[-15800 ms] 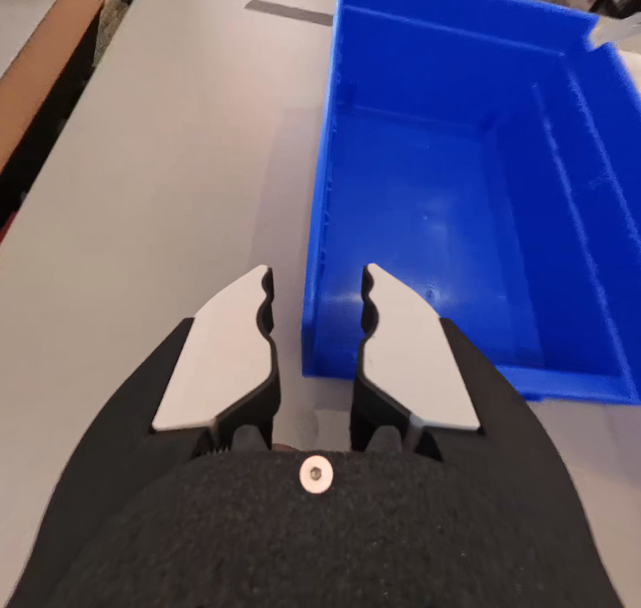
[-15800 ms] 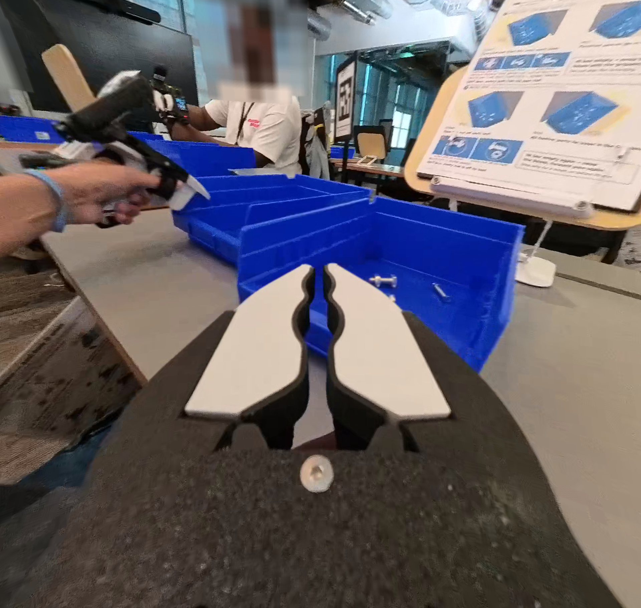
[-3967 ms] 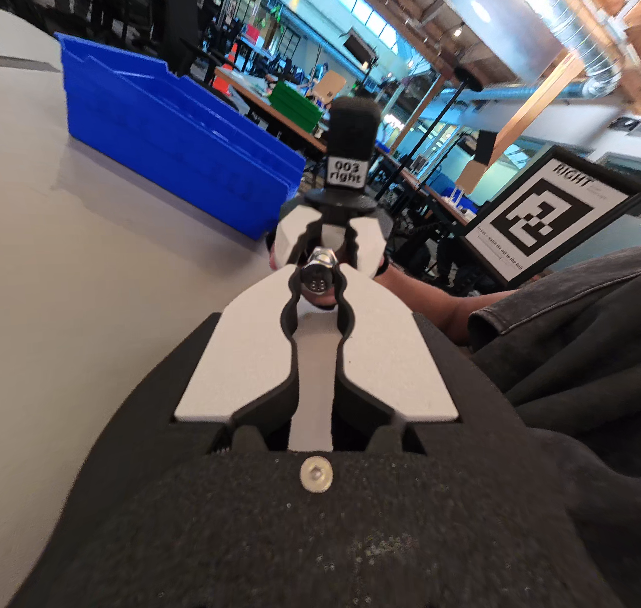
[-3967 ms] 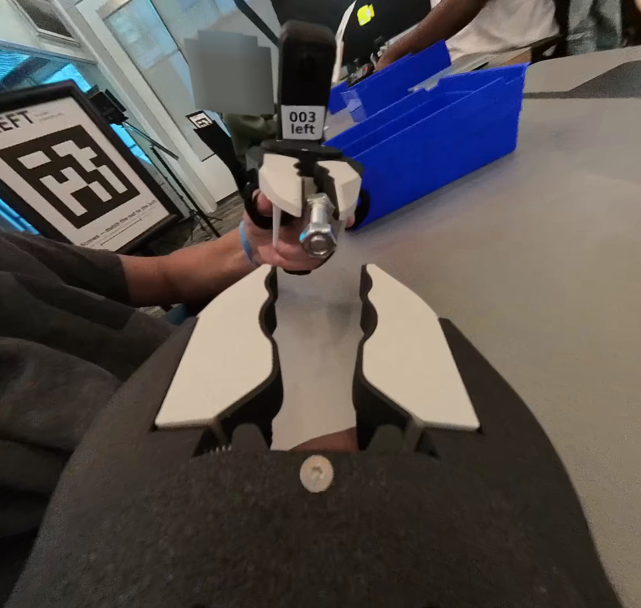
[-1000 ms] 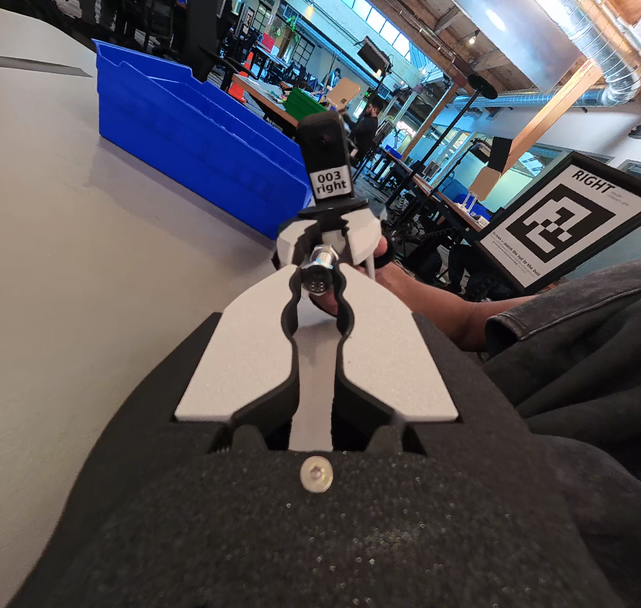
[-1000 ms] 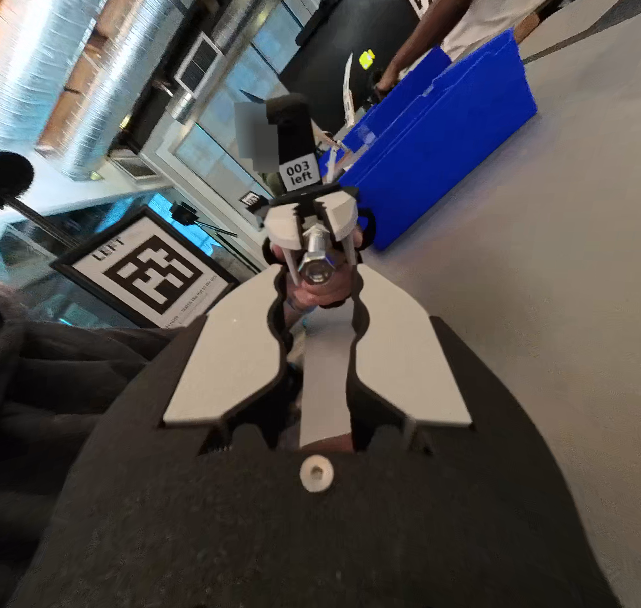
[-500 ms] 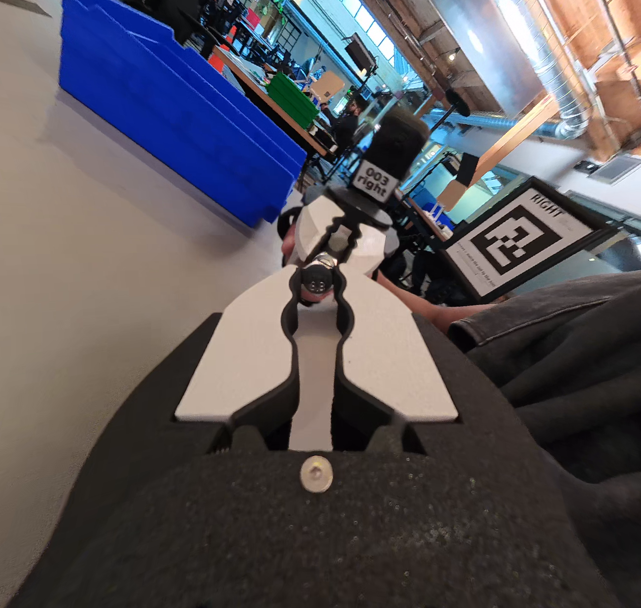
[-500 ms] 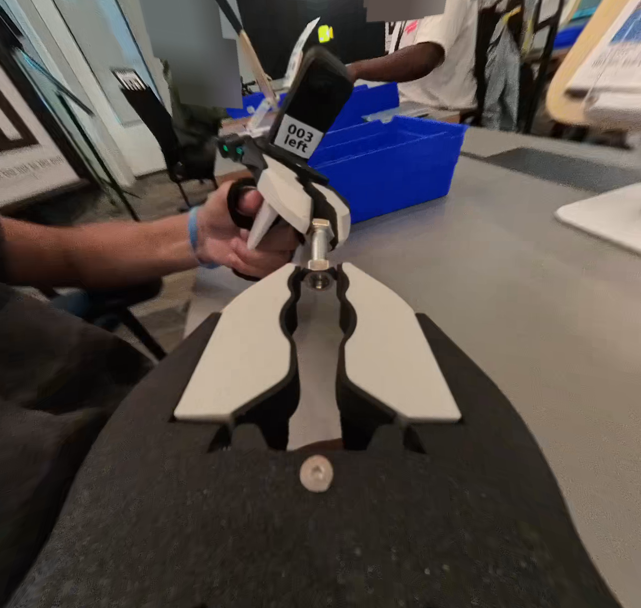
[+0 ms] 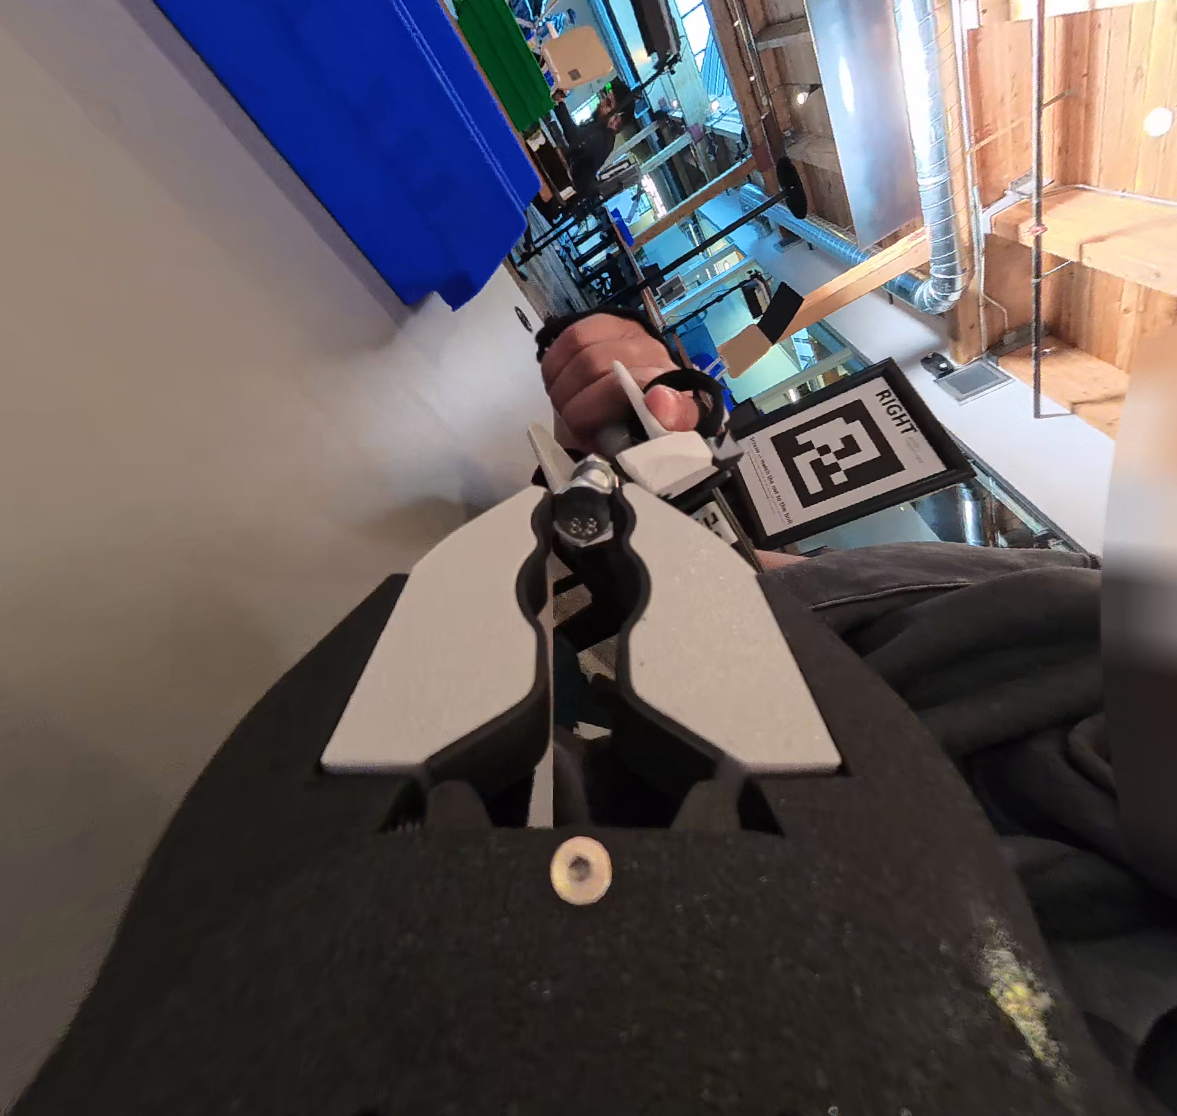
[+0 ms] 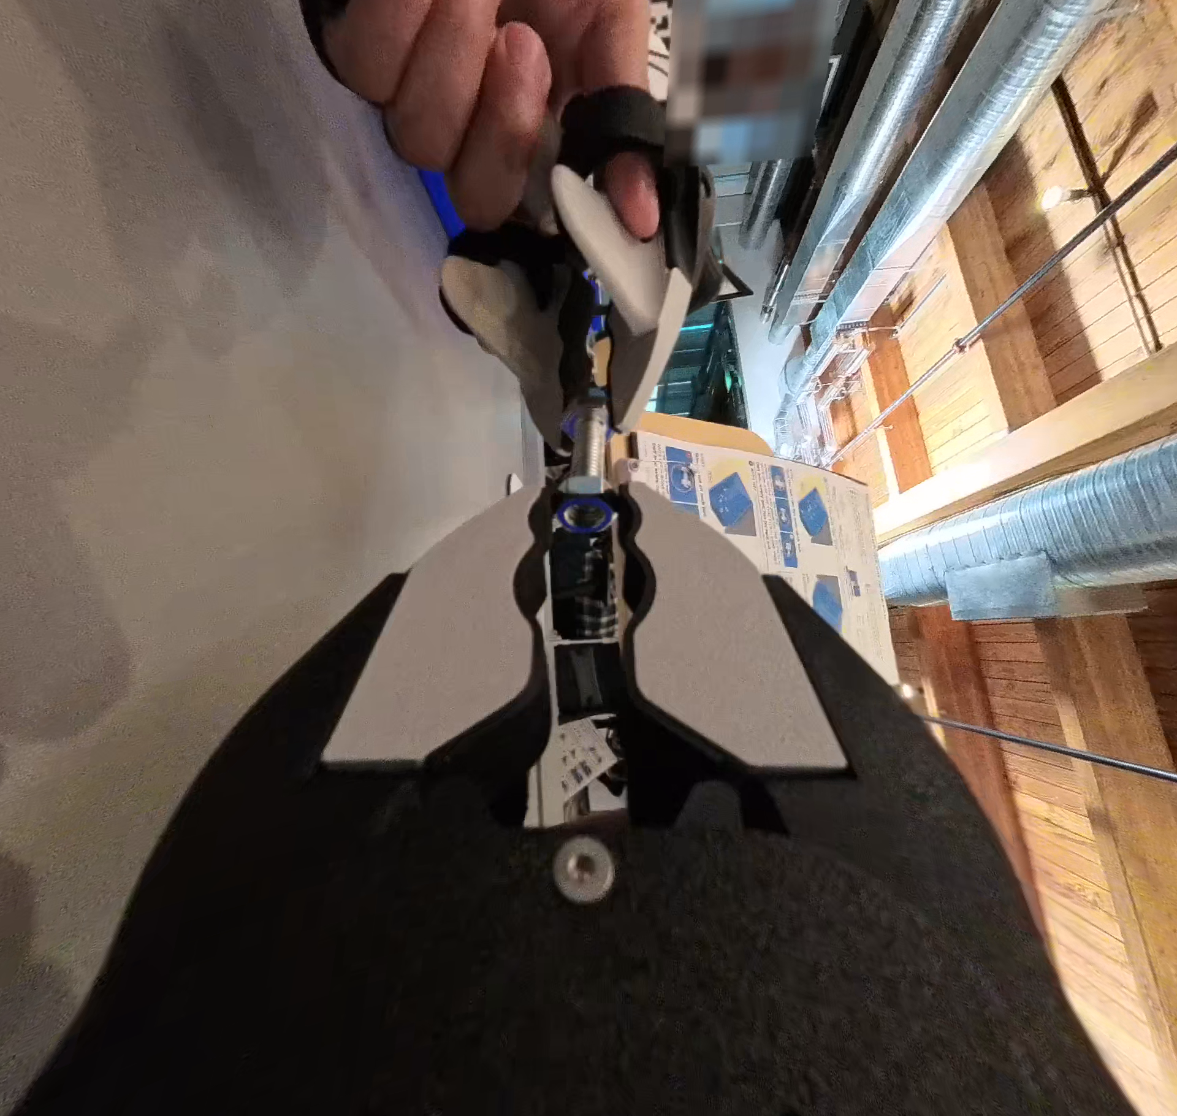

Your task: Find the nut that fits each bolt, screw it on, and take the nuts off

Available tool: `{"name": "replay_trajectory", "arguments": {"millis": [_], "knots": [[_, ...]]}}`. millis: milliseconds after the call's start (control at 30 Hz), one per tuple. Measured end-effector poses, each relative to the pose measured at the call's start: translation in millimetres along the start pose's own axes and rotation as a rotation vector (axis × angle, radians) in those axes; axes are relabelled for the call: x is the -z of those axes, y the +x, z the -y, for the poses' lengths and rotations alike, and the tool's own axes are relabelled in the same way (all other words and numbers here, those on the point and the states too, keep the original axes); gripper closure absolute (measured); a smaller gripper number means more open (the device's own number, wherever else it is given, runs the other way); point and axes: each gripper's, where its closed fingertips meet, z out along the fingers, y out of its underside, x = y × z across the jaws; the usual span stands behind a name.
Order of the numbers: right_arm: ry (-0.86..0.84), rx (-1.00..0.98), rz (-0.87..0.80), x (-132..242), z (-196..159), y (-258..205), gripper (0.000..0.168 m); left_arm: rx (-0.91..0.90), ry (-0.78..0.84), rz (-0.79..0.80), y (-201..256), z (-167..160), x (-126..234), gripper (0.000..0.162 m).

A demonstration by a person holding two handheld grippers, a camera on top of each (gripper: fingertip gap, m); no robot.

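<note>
Two handheld grippers meet tip to tip above the table (image 9: 191,448). The left gripper (image 9: 583,528) pinches the bolt (image 9: 581,523) head; the right gripper (image 10: 583,515) pinches the nut (image 10: 584,515) on its thread — best kept in line while twisting.

The left gripper (image 9: 583,528) and right gripper (image 10: 583,515) meet tip to tip, both rolled sideways, fingers (image 9: 458,627) of each nearly closed. A hand (image 9: 602,378) grips the right handle; another hand (image 10: 484,66) grips the left.
</note>
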Motion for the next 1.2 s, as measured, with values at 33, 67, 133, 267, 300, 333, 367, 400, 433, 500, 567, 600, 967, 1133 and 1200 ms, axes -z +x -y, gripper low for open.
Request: {"name": "replay_trajectory", "arguments": {"millis": [33,67,133,267,300,333,367,400,433,500,567,600,967,1133,1200], "knots": [[0.007,-0.014,-0.002,-0.4,1.2,0.3,0.149,0.003,0.002,-0.01,1.0,0.4,0.3,0.145],[0.017,-0.027,-0.005,-0.5,2.2,1.4,0.149,0.003,0.006,-0.015,2.1,1.3,0.6,0.145],[0.019,-0.216,0.028,-1.9,-1.9,2.3,0.149,-0.049,0.013,0.014,1.7,3.0,0.7,0.145],[0.08,-0.628,0.128,-0.4,3.7,7.6,0.135,-0.134,0.052,0.021,8.7,11.0,3.4,0.145],[0.108,-0.727,0.153,0.1,6.5,10.2,0.127,-0.17,0.075,0.041,9.2,15.2,6.3,0.145],[0.154,-0.838,0.16,1.4,8.8,15.8,0.127,-0.211,0.09,0.058,10.2,18.8,9.6,0.145],[0.195,-0.958,0.174,2.0,7.6,20.4,0.127,-0.253,0.113,0.074,12.1,23.1,13.2,0.145],[0.231,-1.095,0.214,1.7,7.6,23.3,0.126,-0.297,0.14,0.093,13.9,28.0,17.1,0.145],[0.253,-1.256,0.238,-0.9,3.7,27.1,0.129,-0.341,0.161,0.116,15.0,31.7,20.3,0.145],[0.305,-1.625,0.329,-8.5,-2.3,29.5,0.126,-0.434,0.188,0.19,12.7,37.0,25.8,0.145],[0.296,-2.012,0.47,-20.5,-10.0,21.4,0.12,-0.487,0.197,0.207,14.6,37.8,27.7,0.145],[0.366,-2.192,0.572,-21.4,-6.5,21.9,0.12,-0.503,0.204,0.207,16.2,38.0,27.9,0.145],[0.566,-2.532,0.725,-20.7,-9.0,20.7,0.151,-0.569,0.131,0.234,10.8,27.2,15.0,0.145],[0.513,-2.359,0.665,-18.4,-10.1,21.2,0.151,-0.527,0.133,0.221,12.3,26.4,12.1,0.145],[0.463,-2.191,0.578,-17.8,-10.3,22.7,0.151,-0.457,0.139,0.183,13.7,26.9,11.8,0.145]]}}
